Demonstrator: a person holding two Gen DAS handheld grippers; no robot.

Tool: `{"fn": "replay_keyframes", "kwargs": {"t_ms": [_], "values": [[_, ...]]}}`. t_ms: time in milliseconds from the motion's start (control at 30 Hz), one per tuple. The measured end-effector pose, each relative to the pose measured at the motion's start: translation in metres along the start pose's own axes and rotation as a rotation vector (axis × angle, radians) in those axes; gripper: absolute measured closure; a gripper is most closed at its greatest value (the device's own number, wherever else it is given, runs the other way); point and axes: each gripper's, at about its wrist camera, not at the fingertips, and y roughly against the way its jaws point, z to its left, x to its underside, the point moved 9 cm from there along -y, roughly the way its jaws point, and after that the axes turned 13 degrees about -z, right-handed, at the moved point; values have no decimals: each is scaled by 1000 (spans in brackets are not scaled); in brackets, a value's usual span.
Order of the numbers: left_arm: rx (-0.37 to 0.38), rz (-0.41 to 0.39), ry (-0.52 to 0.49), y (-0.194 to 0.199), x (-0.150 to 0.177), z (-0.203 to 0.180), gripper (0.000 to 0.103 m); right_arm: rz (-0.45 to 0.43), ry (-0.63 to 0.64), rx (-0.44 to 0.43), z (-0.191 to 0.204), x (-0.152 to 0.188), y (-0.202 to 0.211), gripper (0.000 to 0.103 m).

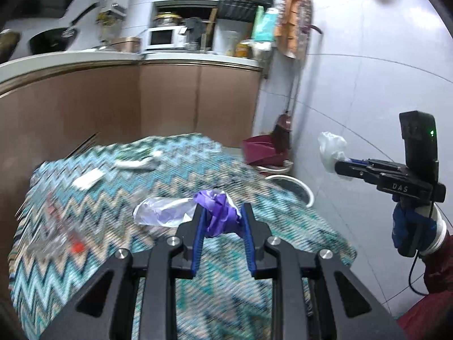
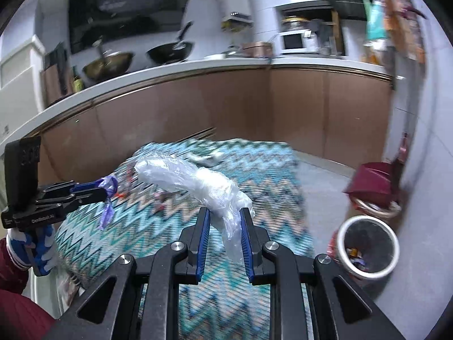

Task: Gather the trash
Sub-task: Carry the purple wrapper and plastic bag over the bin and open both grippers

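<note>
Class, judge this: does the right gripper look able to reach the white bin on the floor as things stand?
Probably yes. The right gripper, shut on a clear plastic bag, has open floor between it and the bin; nothing blocks the way.

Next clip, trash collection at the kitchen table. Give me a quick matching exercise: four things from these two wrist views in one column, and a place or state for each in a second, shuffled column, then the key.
Things
1. purple bag
2. clear plastic bag
3. trash bin
4. black wok

Places or states
A. on the floor beside the table, scraps inside
B. pinched in the left gripper
C. up on the kitchen counter
D. pinched in the right gripper

Pairs: 1-B, 2-D, 3-A, 4-C
</note>
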Motion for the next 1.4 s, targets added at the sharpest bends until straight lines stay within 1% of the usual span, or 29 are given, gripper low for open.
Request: {"fn": "replay_keyframes", "kwargs": {"t_ms": [67,200,333,433,500,600,700,767,867,933,1000,1133,1233,1300,1333,1367,1400], "values": [[40,8,-20,-14,-8,-19,80,-17,-36,59,-26,2,13,83],[125,39,-70,-55,-26,-66,80,-37,-108,164,-74,8,31,83],[188,80,-119,-106,-38,-109,80,-25,-154,275,-124,19,37,83],[233,120,-158,-155,-44,-143,80,-6,-197,343,-163,30,29,83],[258,150,-184,-192,-44,-165,80,5,-221,369,-184,36,20,83],[281,195,-207,-249,-39,-190,80,28,-262,403,-224,49,0,83],[285,244,-207,-307,-29,-207,80,55,-289,434,-259,61,-19,83],[282,272,-207,-342,-22,-215,79,78,-304,453,-285,69,-33,83],[280,338,-166,-405,-5,-224,79,115,-308,482,-318,82,-56,82],[270,369,-139,-437,5,-224,79,146,-313,503,-343,93,-74,81],[260,399,-107,-465,15,-224,77,162,-324,508,-357,101,-86,81],[242,438,-66,-506,33,-223,77,193,-343,523,-387,118,-107,81],[237,453,-48,-527,42,-225,76,214,-360,535,-404,131,-120,81],[244,469,-9,-540,48,-227,74,228,-366,540,-411,137,-125,81],[244,473,4,-544,49,-228,67,238,-369,544,-415,141,-128,78],[238,471,13,-549,50,-228,59,244,-370,548,-417,143,-129,69],[238,465,26,-552,49,-229,56,249,-371,551,-420,145,-132,63]]}}
